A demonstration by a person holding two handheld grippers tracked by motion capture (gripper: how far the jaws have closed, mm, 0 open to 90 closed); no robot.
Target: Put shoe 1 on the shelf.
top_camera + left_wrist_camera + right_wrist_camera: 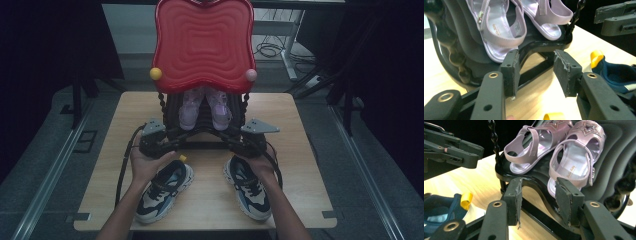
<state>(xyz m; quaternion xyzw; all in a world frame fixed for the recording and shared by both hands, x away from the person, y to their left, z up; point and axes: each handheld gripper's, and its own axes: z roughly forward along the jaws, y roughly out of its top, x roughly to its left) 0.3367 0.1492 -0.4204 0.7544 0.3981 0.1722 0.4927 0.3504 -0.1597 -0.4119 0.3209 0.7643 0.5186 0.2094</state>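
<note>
A pair of lilac sandals [192, 107] stands heel-down on the black lower shelf [544, 46] of a rack with a red wavy top [202, 42]. My left gripper [536, 56] is open just in front of that shelf's rim, below the heel of the left sandal [499, 32]; nothing lies between its pads. My right gripper [537, 186] is also open, with the shelf rim [534, 182] behind the gap and its right pad close before the right sandal's heel [576, 157]. In the high view both grippers [175, 136] [232, 139] point inward at the rack's foot.
Two blue and cream sneakers [165, 190] [249, 187] lie on the wooden table [300, 150] just behind my hands, one with a yellow heel loop [596, 57]. Black twisted posts [495, 142] flank the shelf. Beyond the table is a dark floor with cables.
</note>
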